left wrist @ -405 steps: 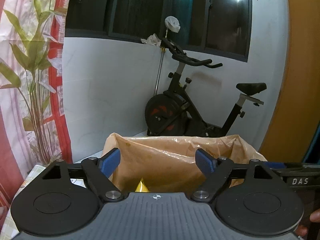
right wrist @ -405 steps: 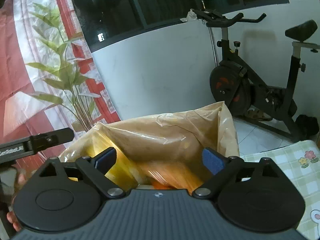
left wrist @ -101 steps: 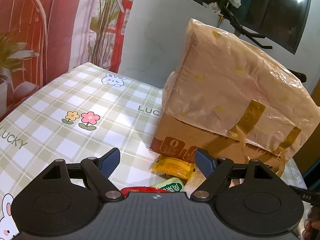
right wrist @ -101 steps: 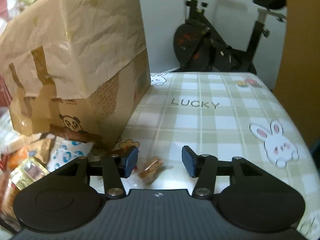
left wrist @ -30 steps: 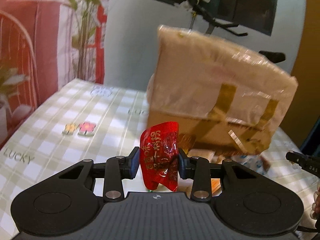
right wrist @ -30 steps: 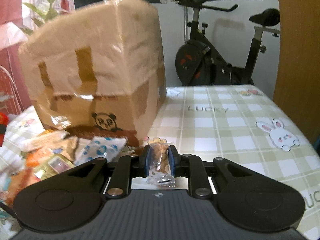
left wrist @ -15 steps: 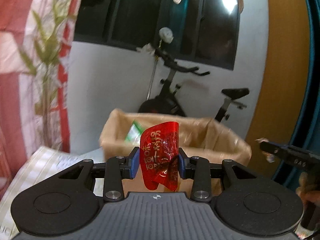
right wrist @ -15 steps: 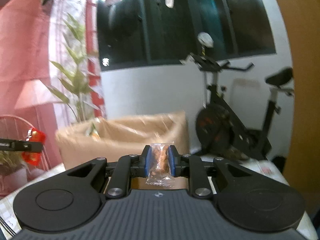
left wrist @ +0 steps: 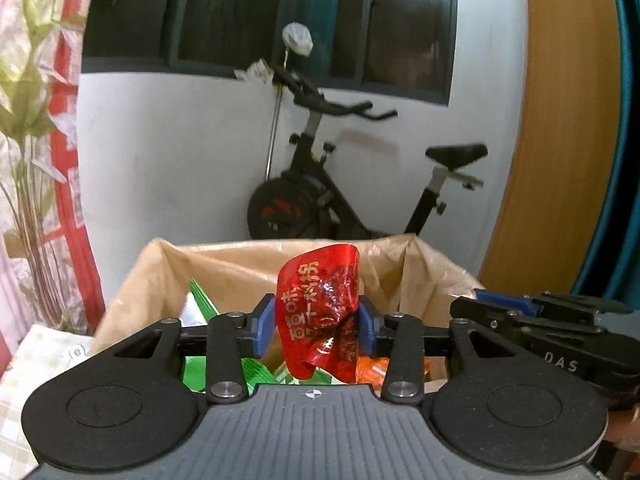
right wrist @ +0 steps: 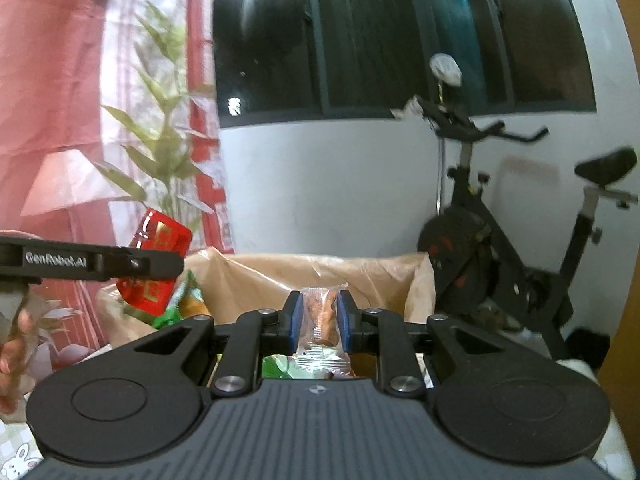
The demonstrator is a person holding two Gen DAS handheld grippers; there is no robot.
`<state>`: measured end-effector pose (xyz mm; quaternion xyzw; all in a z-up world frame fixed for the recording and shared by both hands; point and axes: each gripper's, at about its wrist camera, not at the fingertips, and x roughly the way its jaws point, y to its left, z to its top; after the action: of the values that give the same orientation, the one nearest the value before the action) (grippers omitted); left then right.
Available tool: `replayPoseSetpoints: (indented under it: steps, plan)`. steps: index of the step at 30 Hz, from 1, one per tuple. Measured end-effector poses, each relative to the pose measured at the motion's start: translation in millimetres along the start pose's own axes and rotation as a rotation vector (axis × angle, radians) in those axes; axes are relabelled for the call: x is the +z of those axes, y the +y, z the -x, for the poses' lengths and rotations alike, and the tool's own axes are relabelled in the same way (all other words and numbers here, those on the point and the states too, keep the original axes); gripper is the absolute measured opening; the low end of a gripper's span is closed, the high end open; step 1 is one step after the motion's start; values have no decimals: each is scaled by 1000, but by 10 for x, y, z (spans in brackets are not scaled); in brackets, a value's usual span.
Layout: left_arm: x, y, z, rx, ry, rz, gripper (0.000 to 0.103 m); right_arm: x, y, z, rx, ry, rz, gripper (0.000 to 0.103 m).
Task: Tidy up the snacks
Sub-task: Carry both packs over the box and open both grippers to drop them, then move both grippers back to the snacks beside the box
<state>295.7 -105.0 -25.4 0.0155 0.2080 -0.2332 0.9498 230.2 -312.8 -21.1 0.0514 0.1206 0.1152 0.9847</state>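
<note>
Above the lined box [left wrist: 420,264], left jaws clamping red packet [left wrist: 318,312], right jaws clamping clear snack [right wrist: 319,320]

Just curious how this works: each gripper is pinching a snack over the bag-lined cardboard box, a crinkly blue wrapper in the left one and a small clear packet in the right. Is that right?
Not quite: the left wrist view shows the left gripper pinching a crinkly red wrapper, not a blue one. The rest holds: the right gripper pinches a small clear packet over the bag-lined cardboard box.
</note>
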Motion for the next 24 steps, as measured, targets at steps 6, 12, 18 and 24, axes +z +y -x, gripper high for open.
replayPoseSetpoints:
  steps: [6, 12, 18, 24]
  plan:
    - [-58, 4, -19, 22, 10, -22, 68, -79, -76, -48, -19, 45, -21, 34]
    - [-66, 164, 294, 39, 10, 7, 69, -117, -131, 95, -27, 38, -46, 36]
    - [-92, 407, 718, 56, -2, 86, 69, -135, -190, 345, -23, 17, -84, 36]
    - [-283, 631, 1061, 96, 3, 108, 69, -215, -250, 592, -27, -4, -116, 36]
